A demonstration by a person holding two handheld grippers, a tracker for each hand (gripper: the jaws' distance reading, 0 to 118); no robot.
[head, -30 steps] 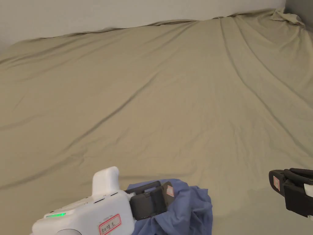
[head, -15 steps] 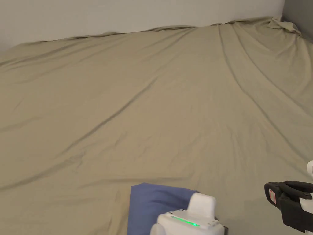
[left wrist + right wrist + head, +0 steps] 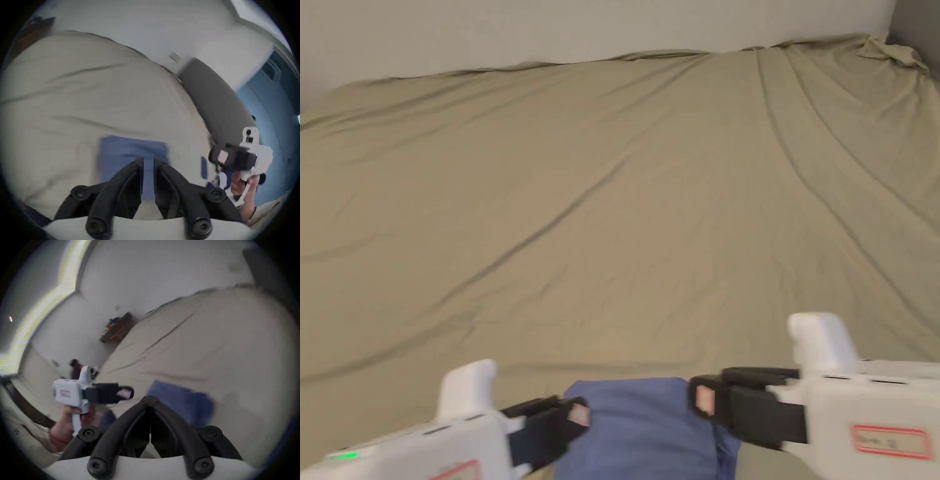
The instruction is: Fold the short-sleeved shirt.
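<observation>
Both grippers are now seen flanking the shirt [image 3: 640, 425] on the bed [image 3: 612, 187] in head view: left gripper [image 3: 578, 415], right gripper [image 3: 700, 400]. Left gripper view: jaws slightly parted, nothing held, shirt beyond. Right gripper view: jaws closed, empty.

Blue shirt [image 3: 640, 425]; beige sheet [image 3: 600, 206]; black claws.
</observation>
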